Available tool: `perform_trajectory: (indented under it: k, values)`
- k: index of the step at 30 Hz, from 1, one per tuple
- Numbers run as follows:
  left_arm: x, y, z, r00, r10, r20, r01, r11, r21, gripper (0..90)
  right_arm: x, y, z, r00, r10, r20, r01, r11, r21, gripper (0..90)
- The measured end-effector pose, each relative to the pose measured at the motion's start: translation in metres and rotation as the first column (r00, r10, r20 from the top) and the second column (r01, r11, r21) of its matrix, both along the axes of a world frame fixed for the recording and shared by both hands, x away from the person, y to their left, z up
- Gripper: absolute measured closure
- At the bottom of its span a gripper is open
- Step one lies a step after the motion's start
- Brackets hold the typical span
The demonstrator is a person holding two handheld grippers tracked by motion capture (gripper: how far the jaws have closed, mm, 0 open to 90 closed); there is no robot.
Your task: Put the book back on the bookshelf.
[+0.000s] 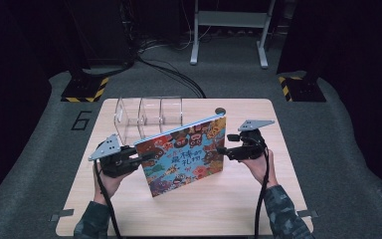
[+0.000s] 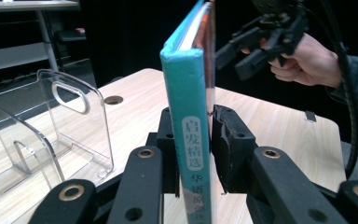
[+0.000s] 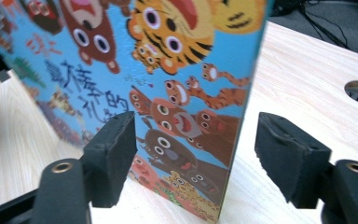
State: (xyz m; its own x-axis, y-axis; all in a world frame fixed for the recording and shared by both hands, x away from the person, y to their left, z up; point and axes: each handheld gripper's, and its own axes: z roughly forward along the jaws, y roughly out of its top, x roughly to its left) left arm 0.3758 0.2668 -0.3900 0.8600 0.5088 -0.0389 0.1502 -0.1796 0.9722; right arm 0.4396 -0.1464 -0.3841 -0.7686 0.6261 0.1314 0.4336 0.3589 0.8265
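1. Jaws of the left gripper [image 2: 209,154] are clamped on the spine of the picture book [image 1: 186,154], one pad pressed against each cover; in the high view this gripper [image 1: 146,158] sits at the book's nine o'clock edge.
2. Jaws of the right gripper [image 3: 193,158] stand apart, straddling the book's free edge [image 3: 182,93] with a clear gap at the right-hand pad, so they grip nothing.
3. In the high view the right gripper [image 1: 221,149] lies at the book's three o'clock edge.
4. Upright on its lower edge, the book stands near the middle of the wooden table [image 1: 219,204], its illustrated cover facing the person.
5. At the book's eleven o'clock, a clear acrylic rack [image 1: 149,115] with dividers stands just behind it.
6. A round hole [image 1: 220,111] in the table lies at the book's one o'clock.
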Motion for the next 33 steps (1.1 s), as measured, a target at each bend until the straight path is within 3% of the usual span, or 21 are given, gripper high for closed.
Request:
perform_trajectory:
  k: [7, 13, 18, 21, 26, 30, 33]
  values:
    - [-0.002, -0.001, 0.001, 0.9998, -0.009, 0.016, 0.009, 0.9995, 0.032, 73.8, 0.013, 0.012, 0.002, 0.9997, -0.005, -0.026, 0.006, 1.0, 0.007, 18.2]
    - [-0.004, -0.001, 0.001, 0.9997, -0.02, 0.015, 0.02, 0.9992, 0.034, 73.8, 0.02, 0.022, 0.002, 0.9994, 0.003, -0.035, -0.003, 1.0, 0.016, 18.4]
    - [-0.004, -0.002, 0.003, 0.9992, -0.026, 0.031, 0.024, 0.998, 0.059, 73.9, 0.027, 0.025, 0.007, 0.9995, 0.017, -0.025, -0.015, 0.999, 0.045, 20.5]
    - [-0.003, -0.002, 0.003, 0.9991, -0.028, 0.031, 0.026, 0.998, 0.059, 73.9, 0.027, 0.027, 0.01, 0.9999, 0.007, -0.011, -0.006, 0.999, 0.038, 22.7]
    - [-0.002, -0.002, 0.003, 0.9994, -0.03, 0.015, 0.03, 0.9986, 0.043, 74.2, 0.026, 0.025, 0.009, 0.9999, -0.006, 0.009, 0.006, 0.999, 0.032, 27.2]
    - [-0.002, -0.005, 0.008, 0.9997, -0.024, -0.002, 0.024, 0.9978, 0.062, 74.4, 0.023, 0.025, 0.009, 0.9998, -0.014, 0.016, 0.014, 0.999, 0.03, 29.1]
    - [0.0, -0.008, 0.011, 0.9994, -0.029, -0.021, 0.03, 0.9986, 0.044, 75.0, 0.021, 0.024, 0.009, 0.9995, -0.018, 0.025, 0.018, 0.999, 0.028, 29.6]
